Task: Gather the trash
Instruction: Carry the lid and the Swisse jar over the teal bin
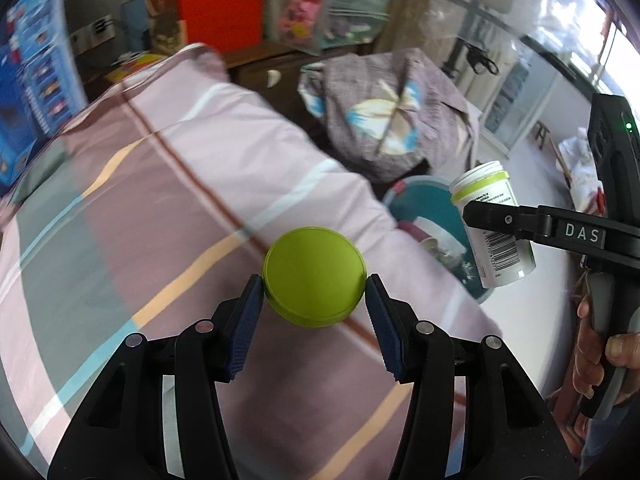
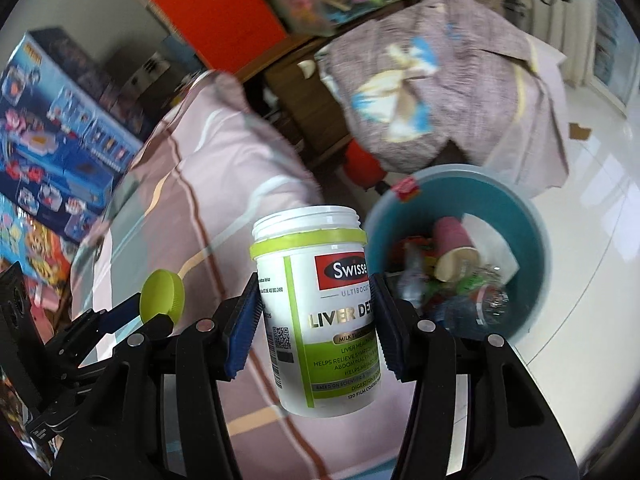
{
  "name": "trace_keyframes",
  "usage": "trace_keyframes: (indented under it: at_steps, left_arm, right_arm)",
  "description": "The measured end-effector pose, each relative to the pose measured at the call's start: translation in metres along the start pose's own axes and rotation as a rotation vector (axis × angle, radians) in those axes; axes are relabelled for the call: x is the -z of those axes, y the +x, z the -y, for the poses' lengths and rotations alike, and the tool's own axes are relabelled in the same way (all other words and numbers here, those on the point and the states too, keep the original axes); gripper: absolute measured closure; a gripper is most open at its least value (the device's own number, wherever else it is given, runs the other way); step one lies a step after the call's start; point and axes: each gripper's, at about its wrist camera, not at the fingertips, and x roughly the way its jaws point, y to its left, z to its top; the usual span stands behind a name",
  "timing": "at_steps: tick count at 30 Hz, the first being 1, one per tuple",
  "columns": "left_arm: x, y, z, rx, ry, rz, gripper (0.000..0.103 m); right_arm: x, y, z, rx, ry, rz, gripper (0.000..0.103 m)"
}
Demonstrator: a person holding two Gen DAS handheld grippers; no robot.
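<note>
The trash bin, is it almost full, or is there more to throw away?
Some is done: the blue bin already holds a paper cup and wrappers. In hand: the left claw grips the green lid, and the right claw grips the open white bottle. Left: both are above the bed, not yet dropped in.

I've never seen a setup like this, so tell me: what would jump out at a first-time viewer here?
The bright green lid, pinched between the blue pads of the left gripper over a pink striped bedspread. Next, the open white supplement bottle, clamped in the right gripper. Just past it, on the shiny floor, sits a teal bin already holding cups and wrappers.
</note>
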Motion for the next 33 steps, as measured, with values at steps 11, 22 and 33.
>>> trace_keyframes:
  at_steps: [11,22,33]
  left_arm:
    - [-0.019,0.026,0.066,0.008,0.098,-0.041,0.049]
    - [-0.033,0.058,0.118,0.043,0.163,-0.091,0.049]
    - [-0.041,0.083,0.142,0.067,0.187,-0.128,0.049]
  right_arm:
    - [0.003,-0.026,0.069,0.01,0.087,0.051,0.052]
    - [0.005,-0.034,0.129,0.044,0.174,0.045,0.052]
    - [-0.002,-0.03,0.155,0.067,0.205,0.028,0.052]
